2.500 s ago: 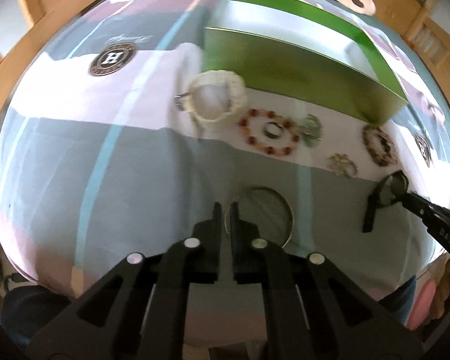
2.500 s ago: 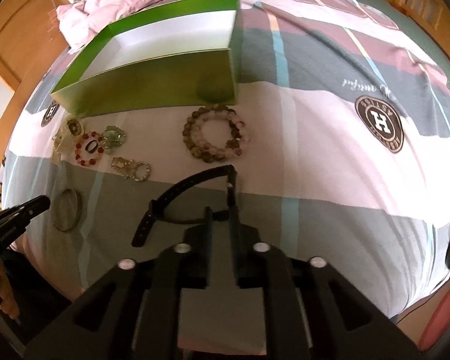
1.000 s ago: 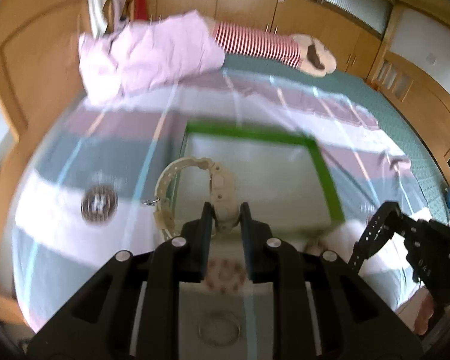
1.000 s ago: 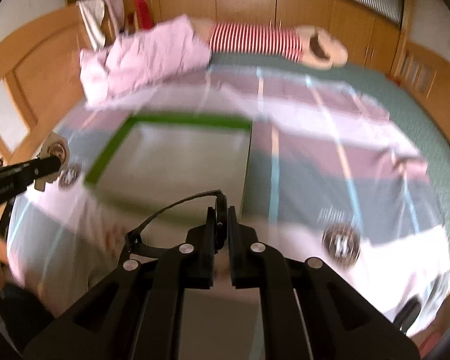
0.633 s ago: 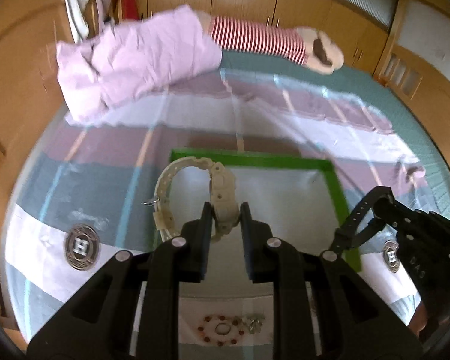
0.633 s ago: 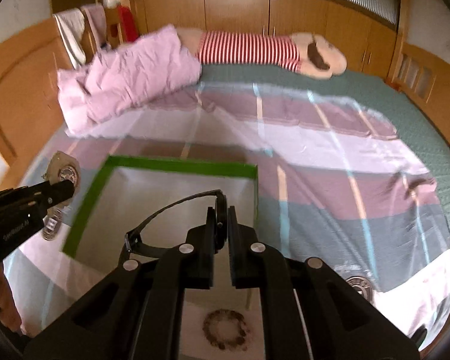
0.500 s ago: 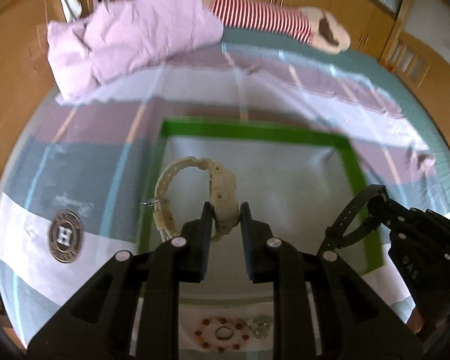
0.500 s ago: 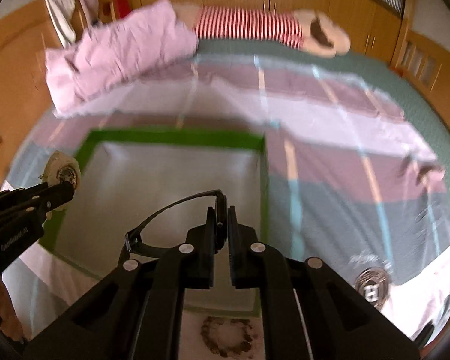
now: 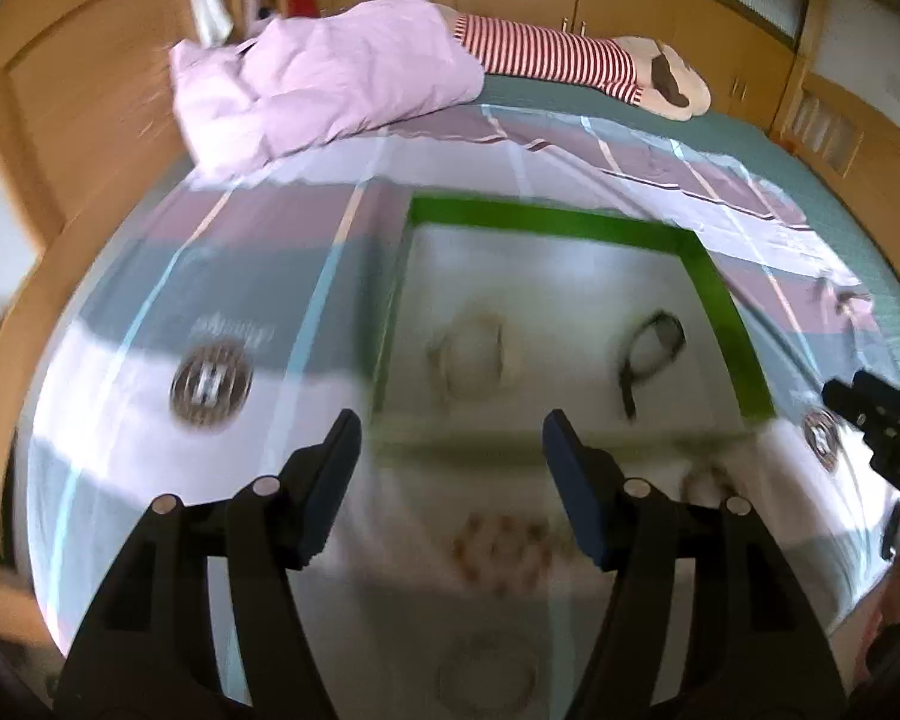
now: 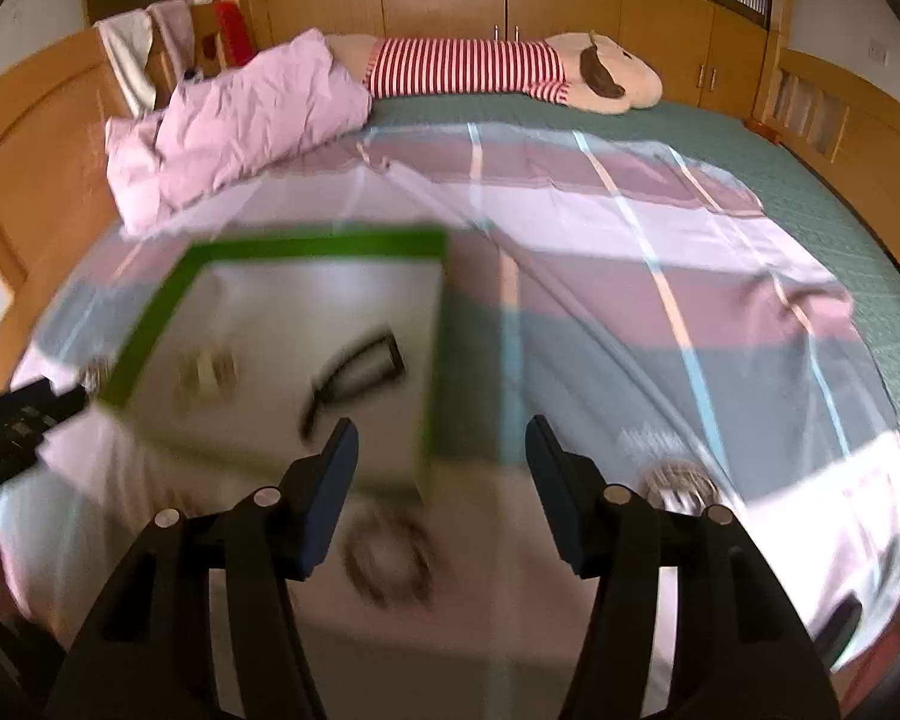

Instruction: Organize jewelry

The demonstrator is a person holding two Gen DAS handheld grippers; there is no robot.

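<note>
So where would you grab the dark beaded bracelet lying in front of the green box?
The beaded bracelet lies flat on the bedspread, an open ring. Come straight down with the open right gripper, one finger inside the ring and one outside, pinching the near arc. Blur hides finer detail.

Right gripper (image 10: 441, 441), jaws spread wide, above the green box (image 10: 306, 252); black watch (image 10: 354, 375) lies inside, ahead-left.

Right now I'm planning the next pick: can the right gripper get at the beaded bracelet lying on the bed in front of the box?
Probably yes. The right gripper is open and empty, and the beaded bracelet lies uncovered just below it, outside the green box.
</note>
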